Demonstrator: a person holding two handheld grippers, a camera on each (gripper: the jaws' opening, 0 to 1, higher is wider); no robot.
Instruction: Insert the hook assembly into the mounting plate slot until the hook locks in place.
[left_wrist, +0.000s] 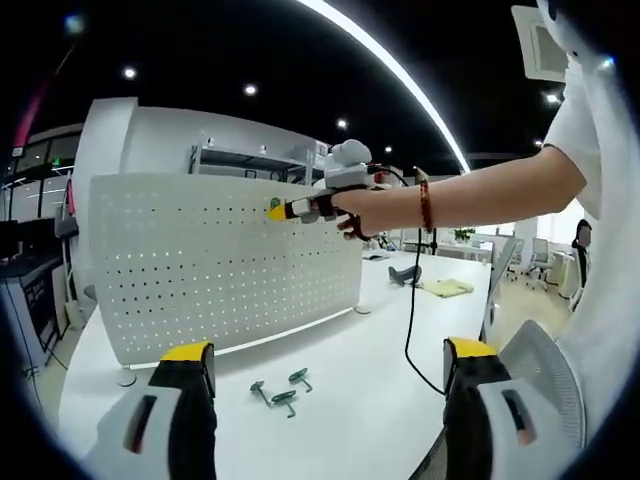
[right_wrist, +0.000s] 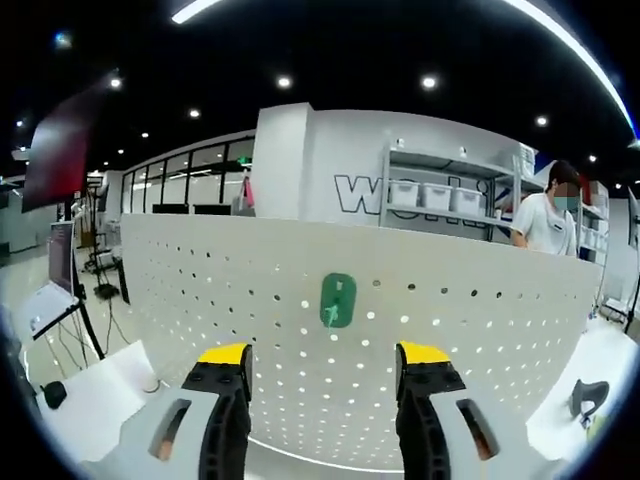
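Right gripper (right_wrist: 322, 375) jaws apart, holding nothing, aimed at green hook (right_wrist: 337, 300) seated on upright white pegboard (right_wrist: 480, 340), upper middle of its face. Left gripper (left_wrist: 330, 375) jaws apart, holding nothing, above tabletop (left_wrist: 350, 370). Three loose green hooks (left_wrist: 280, 390) lie on tabletop near pegboard foot.

Dark ceiling (right_wrist: 330, 40), spotlights, white shelving (right_wrist: 450, 190).

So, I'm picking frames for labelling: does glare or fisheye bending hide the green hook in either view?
Right gripper view: the green hook is sharp and evenly lit on the pegboard, whose top edge bows. Left gripper view: the hook is tiny beside the right gripper; no glare.
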